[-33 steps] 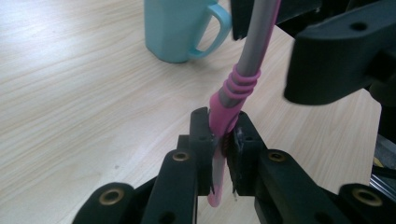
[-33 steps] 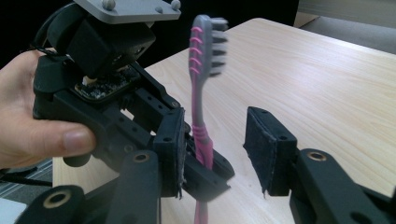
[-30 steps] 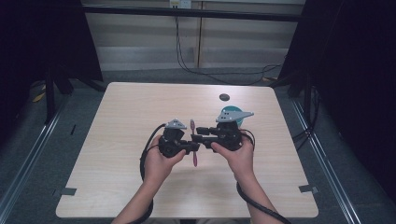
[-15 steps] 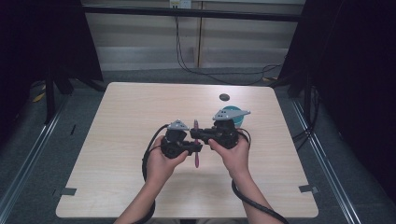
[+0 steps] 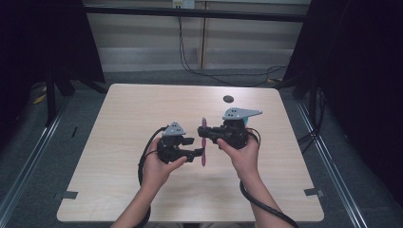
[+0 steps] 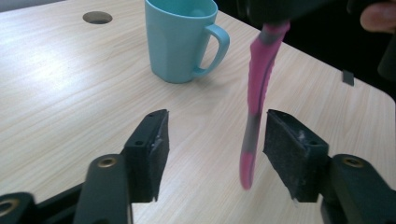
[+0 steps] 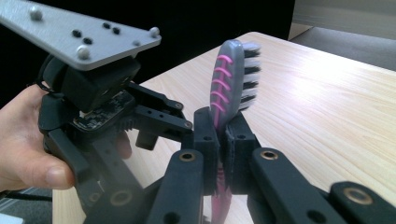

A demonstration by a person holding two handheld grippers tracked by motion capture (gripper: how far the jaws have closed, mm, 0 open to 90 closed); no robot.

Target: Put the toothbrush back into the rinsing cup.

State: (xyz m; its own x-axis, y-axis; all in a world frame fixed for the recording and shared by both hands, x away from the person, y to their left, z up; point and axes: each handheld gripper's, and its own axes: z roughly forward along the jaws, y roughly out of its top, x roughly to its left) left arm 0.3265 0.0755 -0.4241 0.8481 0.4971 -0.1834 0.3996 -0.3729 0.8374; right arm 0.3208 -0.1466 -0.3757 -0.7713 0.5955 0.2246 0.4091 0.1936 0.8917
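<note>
A pink toothbrush (image 5: 204,142) hangs upright over the table's middle, its grey bristled head (image 7: 231,81) on top. My right gripper (image 5: 202,132) (image 7: 222,123) is shut on its neck. My left gripper (image 5: 196,147) (image 6: 217,119) has just been opening. Its jaws now stand apart around the pink handle (image 6: 254,102), which hangs close to the right pad (image 6: 289,149) without being pressed. In the right gripper view the left gripper's body (image 7: 102,116) and the hand holding it sit just to the left.
A teal mug (image 6: 182,37) stands upright on the wooden table (image 5: 133,114) behind the brush, handle to the right. A round hole (image 5: 228,99) lies in the tabletop farther back. Dark curtains and cables ring the table.
The left gripper's jaws have parted from the toothbrush handle, while the right gripper's jaws have closed on its neck. Both hands have hardly shifted.
</note>
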